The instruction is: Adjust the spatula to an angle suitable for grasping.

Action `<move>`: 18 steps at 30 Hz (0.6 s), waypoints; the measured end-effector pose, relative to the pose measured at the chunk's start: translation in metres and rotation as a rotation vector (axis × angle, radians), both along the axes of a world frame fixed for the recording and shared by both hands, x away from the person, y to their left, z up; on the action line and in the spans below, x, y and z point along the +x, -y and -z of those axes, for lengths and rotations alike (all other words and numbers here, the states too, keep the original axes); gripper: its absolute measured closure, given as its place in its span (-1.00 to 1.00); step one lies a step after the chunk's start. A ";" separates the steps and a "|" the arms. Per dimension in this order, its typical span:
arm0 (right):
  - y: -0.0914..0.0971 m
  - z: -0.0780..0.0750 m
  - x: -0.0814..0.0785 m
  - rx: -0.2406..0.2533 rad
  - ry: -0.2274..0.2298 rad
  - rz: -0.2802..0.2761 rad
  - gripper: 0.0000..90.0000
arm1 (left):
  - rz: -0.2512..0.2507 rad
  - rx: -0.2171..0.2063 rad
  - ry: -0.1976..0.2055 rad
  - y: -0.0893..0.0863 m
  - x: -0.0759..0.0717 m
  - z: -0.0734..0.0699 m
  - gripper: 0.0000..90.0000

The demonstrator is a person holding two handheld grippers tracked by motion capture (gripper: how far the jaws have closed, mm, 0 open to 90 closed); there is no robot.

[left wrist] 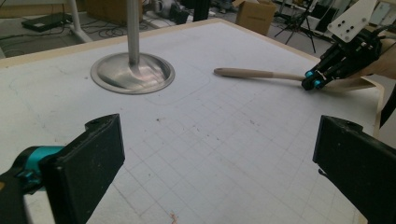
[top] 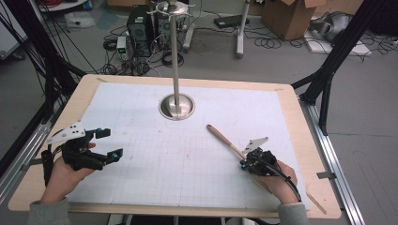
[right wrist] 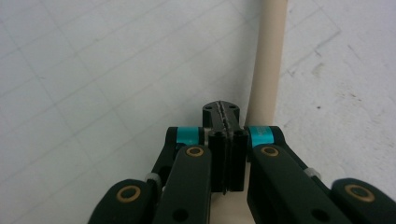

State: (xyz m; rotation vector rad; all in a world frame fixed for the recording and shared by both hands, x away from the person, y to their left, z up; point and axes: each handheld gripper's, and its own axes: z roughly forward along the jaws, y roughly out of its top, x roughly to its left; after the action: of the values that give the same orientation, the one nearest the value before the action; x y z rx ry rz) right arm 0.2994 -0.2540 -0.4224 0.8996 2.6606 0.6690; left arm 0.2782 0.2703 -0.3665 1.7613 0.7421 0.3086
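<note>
Two grippers: left gripper (top: 104, 143) spread wide, right gripper (top: 243, 162) pressed together beside wooden stick (top: 225, 140)

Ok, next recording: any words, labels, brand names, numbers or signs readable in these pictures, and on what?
None can be read.
The white mat carries only a plain grid of lines, no figures.
The cardboard box on the floor shows no legible print; too small and blurred.
The wooden stick, the metal stand and both tongs, left and right, bear no markings that show.
</note>
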 end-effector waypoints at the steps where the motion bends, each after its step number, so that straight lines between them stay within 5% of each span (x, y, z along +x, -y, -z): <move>1: 0.001 0.000 0.001 0.004 0.000 0.003 1.00 | 0.000 0.000 0.000 0.000 0.000 0.000 -0.94; 12: 0.010 0.001 0.005 0.019 0.026 0.019 1.00 | -0.006 -0.003 0.007 -0.003 -0.002 -0.002 -0.94; 18: 0.013 -0.010 0.003 0.128 0.058 0.006 1.00 | 0.005 -0.012 0.007 -0.002 -0.002 -0.002 -0.94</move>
State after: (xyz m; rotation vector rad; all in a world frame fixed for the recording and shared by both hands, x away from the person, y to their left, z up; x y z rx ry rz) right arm 0.3024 -0.2668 -0.4126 0.9055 2.5879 0.8586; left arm 0.2764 0.2721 -0.3642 1.7495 0.7331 0.3064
